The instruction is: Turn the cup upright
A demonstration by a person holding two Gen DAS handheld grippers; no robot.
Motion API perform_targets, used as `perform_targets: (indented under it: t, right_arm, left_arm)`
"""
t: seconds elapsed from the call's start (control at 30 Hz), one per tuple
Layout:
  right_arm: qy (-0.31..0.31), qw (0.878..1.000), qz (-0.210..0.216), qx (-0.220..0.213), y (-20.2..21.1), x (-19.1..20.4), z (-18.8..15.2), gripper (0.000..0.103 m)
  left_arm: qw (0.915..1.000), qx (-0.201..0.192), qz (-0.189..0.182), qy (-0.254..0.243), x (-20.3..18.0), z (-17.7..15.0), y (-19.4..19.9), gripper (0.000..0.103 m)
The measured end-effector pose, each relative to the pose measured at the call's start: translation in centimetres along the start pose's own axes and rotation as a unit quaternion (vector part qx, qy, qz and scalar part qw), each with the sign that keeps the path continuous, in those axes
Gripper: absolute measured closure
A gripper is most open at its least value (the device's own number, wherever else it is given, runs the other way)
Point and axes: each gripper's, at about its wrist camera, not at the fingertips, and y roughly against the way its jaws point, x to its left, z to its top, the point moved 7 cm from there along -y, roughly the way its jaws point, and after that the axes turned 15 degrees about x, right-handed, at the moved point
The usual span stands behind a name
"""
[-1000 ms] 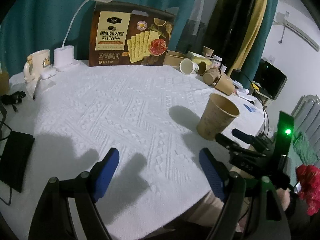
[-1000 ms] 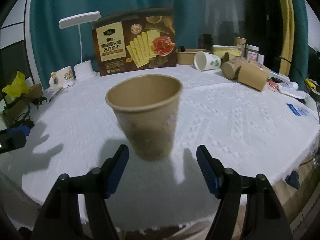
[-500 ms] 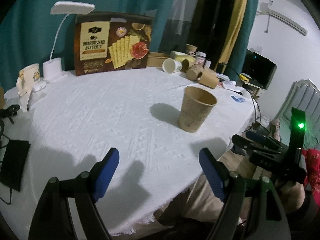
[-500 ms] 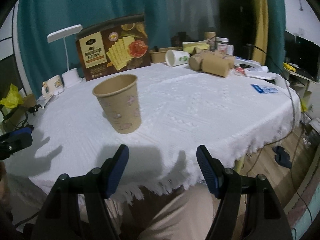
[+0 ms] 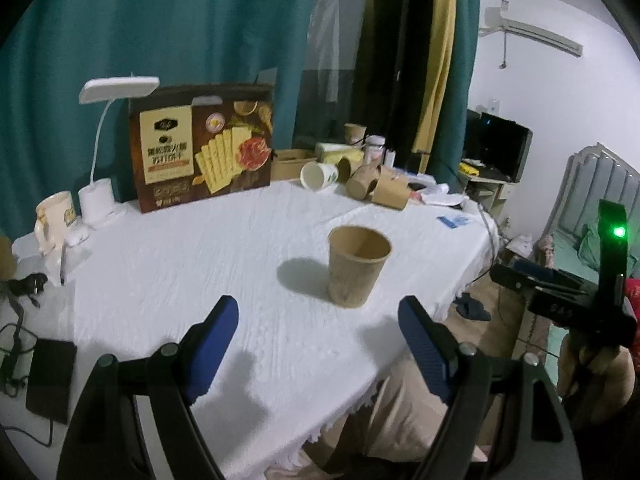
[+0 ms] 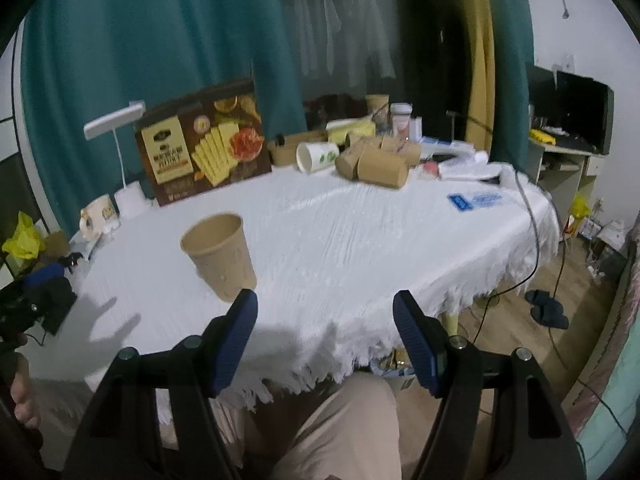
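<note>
A brown paper cup (image 5: 357, 266) stands upright, mouth up, on the white tablecloth (image 5: 208, 264) near the table's front right edge. It also shows in the right wrist view (image 6: 219, 254). My left gripper (image 5: 318, 322) is open and empty, held back over the front edge, short of the cup. My right gripper (image 6: 325, 316) is open and empty, off the table's front edge, to the right of the cup. The right gripper also shows at the right of the left wrist view (image 5: 560, 280).
A cracker box (image 5: 202, 160), a white desk lamp (image 5: 100, 196) and a mug (image 5: 54, 216) stand at the back left. Several paper cups (image 5: 376, 184) lie on their sides at the back right. A black device (image 5: 50, 376) lies at the left. A cable (image 6: 532, 216) runs off the right edge.
Both grippers have drawn back from the cup and away from the table, jaws staying open. The cup stands where it was, now smaller in both views.
</note>
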Motion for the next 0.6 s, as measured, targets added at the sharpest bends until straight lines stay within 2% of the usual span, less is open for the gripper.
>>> perform_targets:
  t: [0.1, 0.17, 0.37, 0.6]
  right_arm:
    - [0.004, 1.0, -0.005, -0.02, 2.2, -0.1, 0.9, 0.035]
    - [0.008, 0.999, -0.01, -0.035, 3.8, -0.1, 1.6, 0.035]
    - [0.024, 0.996, -0.023, -0.078, 8.0, 0.2, 3.4, 0.035]
    - [0.037, 0.992, -0.033, -0.118, 11.7, 1.0, 5.4, 0.035]
  left_arm:
    - [0.9998, -0.017, 0.001, -0.005, -0.3, 0.9, 1.1, 0.019]
    - [0.9995, -0.031, 0.001, -0.01, -0.5, 1.5, 1.8, 0.013]
    - [0.9959, -0.083, 0.011, -0.035, -1.0, 3.2, 4.6, 0.006]
    - [0.9916, -0.125, 0.025, -0.02, 0.2, 5.2, 7.2, 0.001]
